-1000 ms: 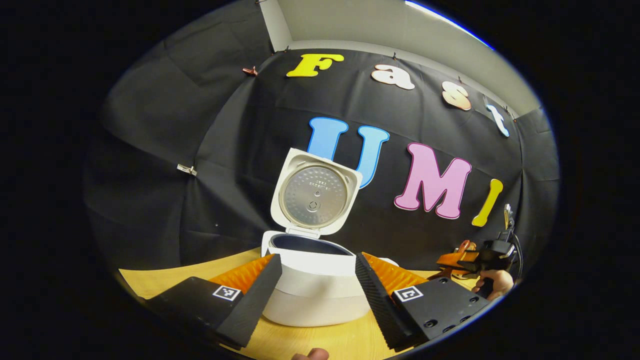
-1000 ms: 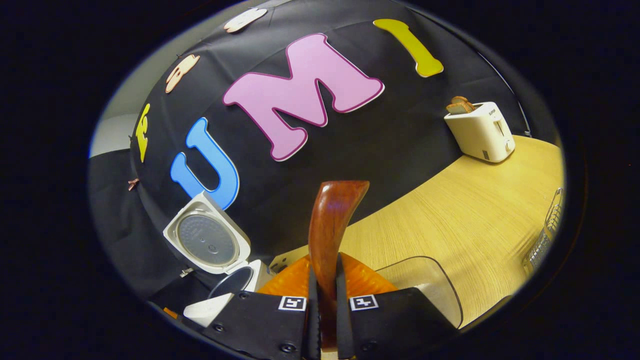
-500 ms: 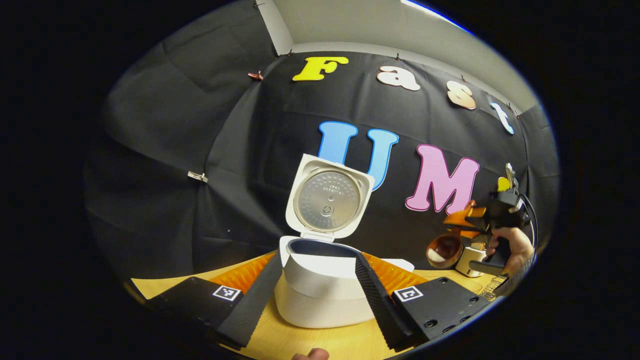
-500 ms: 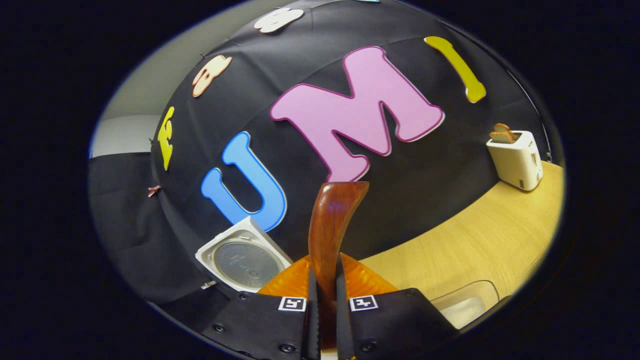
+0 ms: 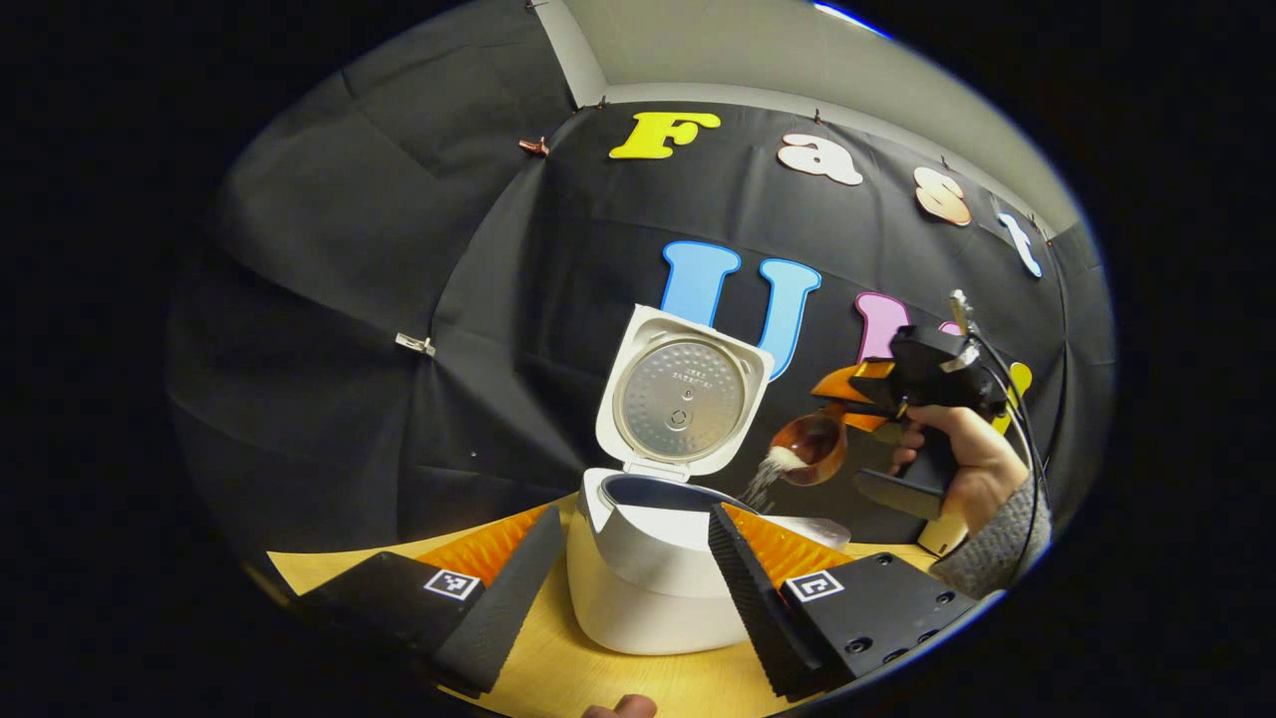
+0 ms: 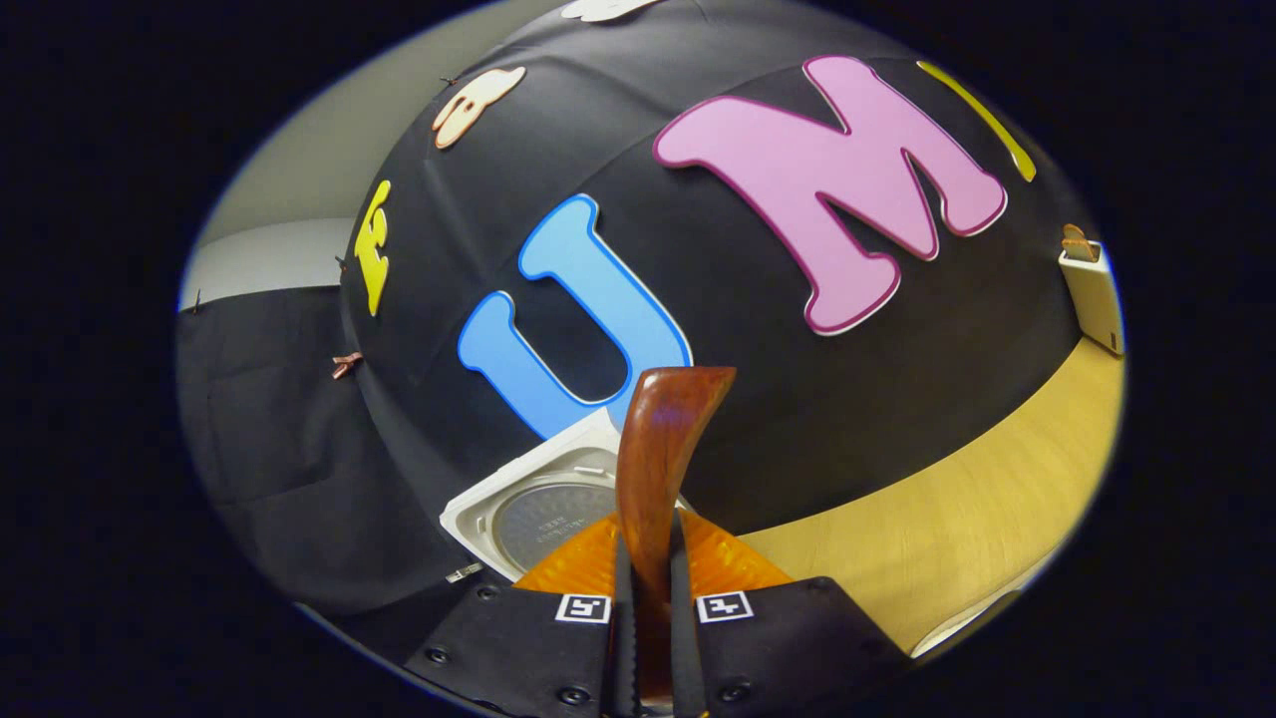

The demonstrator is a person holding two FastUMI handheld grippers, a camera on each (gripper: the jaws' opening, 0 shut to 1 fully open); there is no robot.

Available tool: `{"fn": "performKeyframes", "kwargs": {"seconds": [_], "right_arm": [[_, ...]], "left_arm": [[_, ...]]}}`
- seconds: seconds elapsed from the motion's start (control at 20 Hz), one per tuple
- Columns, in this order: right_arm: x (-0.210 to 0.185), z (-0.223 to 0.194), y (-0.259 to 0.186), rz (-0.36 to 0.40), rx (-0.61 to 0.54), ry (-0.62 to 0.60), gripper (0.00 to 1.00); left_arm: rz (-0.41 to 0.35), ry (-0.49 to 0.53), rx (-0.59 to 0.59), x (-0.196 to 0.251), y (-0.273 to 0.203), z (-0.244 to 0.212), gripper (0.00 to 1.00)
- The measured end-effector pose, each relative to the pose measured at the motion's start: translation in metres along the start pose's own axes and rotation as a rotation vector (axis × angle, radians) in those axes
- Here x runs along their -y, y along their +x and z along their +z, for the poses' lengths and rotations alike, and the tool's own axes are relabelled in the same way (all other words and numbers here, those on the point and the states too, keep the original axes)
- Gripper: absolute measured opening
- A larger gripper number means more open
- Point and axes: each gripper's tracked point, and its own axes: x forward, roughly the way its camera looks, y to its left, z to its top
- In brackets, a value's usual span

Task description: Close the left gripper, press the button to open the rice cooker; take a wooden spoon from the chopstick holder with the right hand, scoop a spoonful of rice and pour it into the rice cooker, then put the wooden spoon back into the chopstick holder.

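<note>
The white rice cooker [image 5: 638,588] stands on the wooden table with its lid [image 5: 683,404] up and the pot showing. My left gripper [image 5: 634,517] is open, one finger on each side of the cooker's front, touching nothing. To the right, a hand [image 5: 962,464] holds my right gripper [image 5: 897,384] above the pot's right rim. The brown wooden spoon [image 5: 809,449] is tipped and white rice [image 5: 766,481] streams from its bowl toward the pot. In the right gripper view my right gripper [image 6: 650,534] is shut on the spoon's handle [image 6: 663,439], with the raised lid [image 6: 543,504] just behind it.
A white toaster [image 6: 1092,289] with bread in it stands at the far right of the table [image 6: 947,519]. A pale object [image 5: 937,538] sits low behind the hand's grey sleeve. A fingertip [image 5: 618,706] shows at the bottom edge of the left gripper view.
My right gripper has risen and swung left to the cooker, carrying the spoon. The spoon has tipped and rice now falls from it. My left gripper stays open and has hardly moved.
</note>
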Motion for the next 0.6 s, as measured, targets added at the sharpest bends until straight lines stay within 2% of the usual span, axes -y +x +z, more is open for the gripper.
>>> {"fn": "performKeyframes", "kwargs": {"seconds": [0.15,0.3,0.6], "right_arm": [[0.005,-0.025,0.028,-0.042,-0.029,-0.026,0.17],[0.008,-0.035,0.041,-0.071,-0.033,-0.107,0.16],[-0.009,-0.045,0.053,-0.056,-0.035,-0.309,0.16]], "left_arm": [[0.010,0.001,-0.004,-0.005,0.001,-0.001,0.95],[0.011,0.002,-0.009,-0.008,0.002,-0.001,0.95],[0.018,-0.019,-0.044,-0.017,0.007,-0.012,0.96]]}}
